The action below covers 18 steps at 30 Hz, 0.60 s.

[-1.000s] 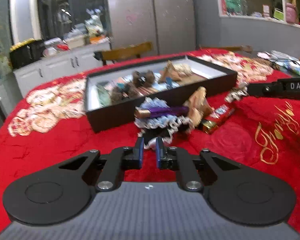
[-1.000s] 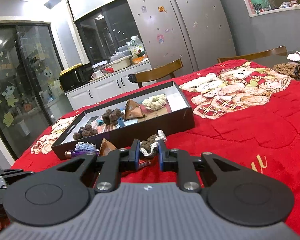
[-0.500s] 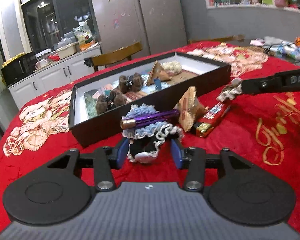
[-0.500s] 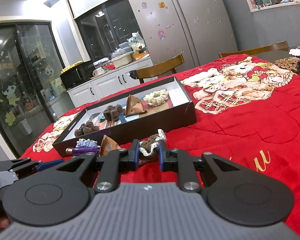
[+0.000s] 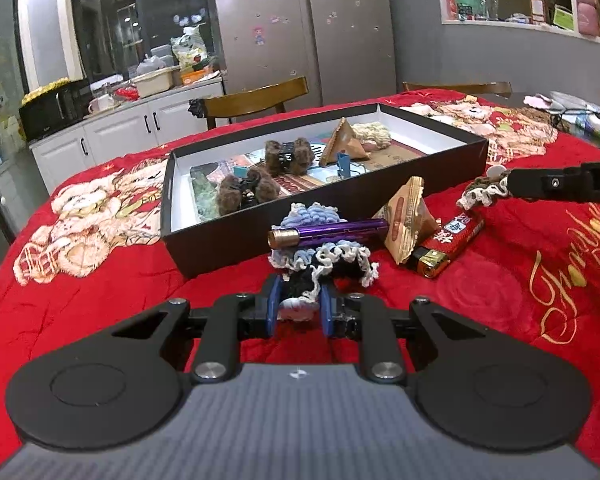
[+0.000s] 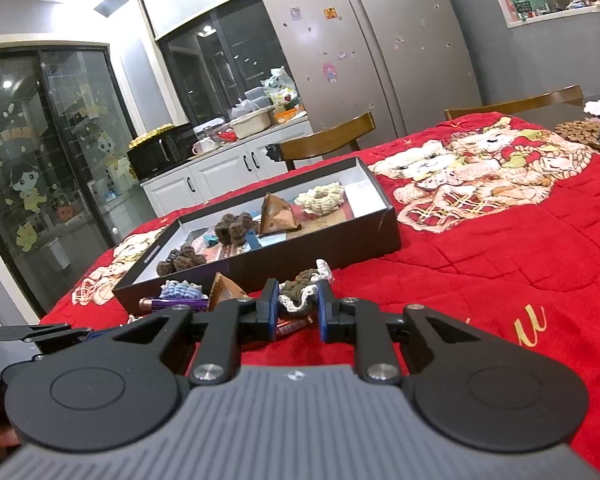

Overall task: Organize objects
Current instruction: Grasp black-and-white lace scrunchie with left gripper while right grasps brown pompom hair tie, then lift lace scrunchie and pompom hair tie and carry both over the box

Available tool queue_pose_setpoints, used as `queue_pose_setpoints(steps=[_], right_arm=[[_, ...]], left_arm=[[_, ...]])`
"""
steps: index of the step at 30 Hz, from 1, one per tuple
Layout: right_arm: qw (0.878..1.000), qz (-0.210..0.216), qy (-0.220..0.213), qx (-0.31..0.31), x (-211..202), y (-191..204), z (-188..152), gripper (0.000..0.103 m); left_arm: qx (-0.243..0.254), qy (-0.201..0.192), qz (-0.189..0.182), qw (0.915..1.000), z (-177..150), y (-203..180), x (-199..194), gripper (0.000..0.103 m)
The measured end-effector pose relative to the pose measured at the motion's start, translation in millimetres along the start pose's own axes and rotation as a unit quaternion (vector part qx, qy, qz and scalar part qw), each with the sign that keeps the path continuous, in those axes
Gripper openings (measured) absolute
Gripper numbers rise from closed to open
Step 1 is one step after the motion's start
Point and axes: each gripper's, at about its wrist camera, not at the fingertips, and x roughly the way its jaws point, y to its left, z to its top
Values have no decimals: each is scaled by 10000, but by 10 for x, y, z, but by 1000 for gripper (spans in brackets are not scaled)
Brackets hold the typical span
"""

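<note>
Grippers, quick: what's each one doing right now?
Left gripper: closing on the black scrunchie.
Right gripper: shut on the brown scrunchie.

Count on inspection:

- Crocheted scrunchies: four, namely cream (image 5: 374, 133), blue (image 5: 310, 216), black-and-white (image 5: 332, 268), brown (image 5: 482, 192).
- Fuzzy brown hair clips: two (image 5: 288, 156) (image 5: 246, 194).
- Triangular packets: two (image 5: 344, 142) (image 5: 408, 220).
- Purple tube: one (image 5: 328, 232).
- Red lighter: one (image 5: 448, 244).
- Black box: one (image 5: 456, 152).

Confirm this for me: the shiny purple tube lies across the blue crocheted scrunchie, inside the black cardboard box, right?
Not quite. The shiny purple tube does lie across the blue crocheted scrunchie, but both sit on the red cloth in front of the black cardboard box, not inside it. The left wrist view shows this.
</note>
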Motion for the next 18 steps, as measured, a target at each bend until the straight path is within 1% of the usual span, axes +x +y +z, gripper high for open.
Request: queue_pose_setpoints(steps=[6, 18], right_arm=[[9999, 83, -71, -10, -31, 56, 67, 22], [9988, 186, -300, -347, -154, 280, 270, 22]], left_arm=[[-150, -86, 15, 9999, 10, 52, -117, 24], [-393, -413, 144, 9983, 105, 234, -384, 24]])
